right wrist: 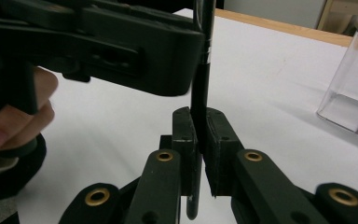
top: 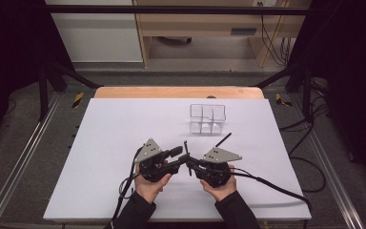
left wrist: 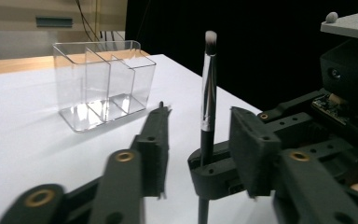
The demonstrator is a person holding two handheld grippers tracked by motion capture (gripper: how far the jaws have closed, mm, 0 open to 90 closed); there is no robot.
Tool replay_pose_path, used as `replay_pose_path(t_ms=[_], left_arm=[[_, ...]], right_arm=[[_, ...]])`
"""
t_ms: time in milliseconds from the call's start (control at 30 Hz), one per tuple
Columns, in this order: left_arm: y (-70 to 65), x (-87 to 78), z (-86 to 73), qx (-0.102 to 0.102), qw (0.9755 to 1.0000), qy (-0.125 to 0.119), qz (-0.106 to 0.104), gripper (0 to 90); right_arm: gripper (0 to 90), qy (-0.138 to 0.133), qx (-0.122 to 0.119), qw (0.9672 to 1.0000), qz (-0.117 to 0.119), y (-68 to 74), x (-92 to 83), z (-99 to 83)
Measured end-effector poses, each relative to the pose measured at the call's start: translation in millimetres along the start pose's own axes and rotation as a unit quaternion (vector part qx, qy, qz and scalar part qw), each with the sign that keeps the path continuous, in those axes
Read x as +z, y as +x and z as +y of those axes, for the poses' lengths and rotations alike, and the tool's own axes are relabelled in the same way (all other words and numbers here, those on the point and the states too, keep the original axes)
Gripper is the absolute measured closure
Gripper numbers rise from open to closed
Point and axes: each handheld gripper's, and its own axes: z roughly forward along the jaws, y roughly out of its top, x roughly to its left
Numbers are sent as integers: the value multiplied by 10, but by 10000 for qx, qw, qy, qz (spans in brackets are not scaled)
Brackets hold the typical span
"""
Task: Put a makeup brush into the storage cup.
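Gripping tight, the right gripper [right wrist: 199, 140] has its two black jaws closed on the dark handle of a makeup brush [left wrist: 208, 100], and the brush stands upright, white bristle tip at the top, its lower end poking out beneath the pads. Over on the other side, the left gripper [left wrist: 198, 140] sits with its jaws roughly half open around that same brush: in the left gripper view the handle rises in the gap between the two pads, and neither pad presses on it. So the hold belongs to the right side alone.

From the high view both hands meet near the middle of the white table [top: 114, 133], toward its near edge, the left gripper [top: 183, 155] and right gripper [top: 190, 164] nose to nose with the thin dark brush [top: 186, 151] between them.

Farther back and a little to the right stands a clear plastic organiser [top: 208, 119], split into compartments, well apart from the grippers. A second slim dark brush [top: 223, 140] lies on the table between the organiser and the right hand [top: 219, 187].
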Motion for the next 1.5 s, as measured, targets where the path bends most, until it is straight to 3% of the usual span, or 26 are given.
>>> replay_pose_path(t_ms=[367,1033,1267,1500], left_arm=[[134,-265,19,335,9992,188,91,333],[487,-667,-179,240,9967,518,574,159],[559,-738,-221,353,9940,667,797,107],[630,-823,-221,338,9924,689,959,89]], right_arm=[[838,-24,-37,9999,-122,-27,-31,12],[837,-129,102,9996,-217,-148,-128,40],[837,-220,112,9994,-257,-168,-173,79],[837,-353,237,9988,-243,-228,-201,146]])
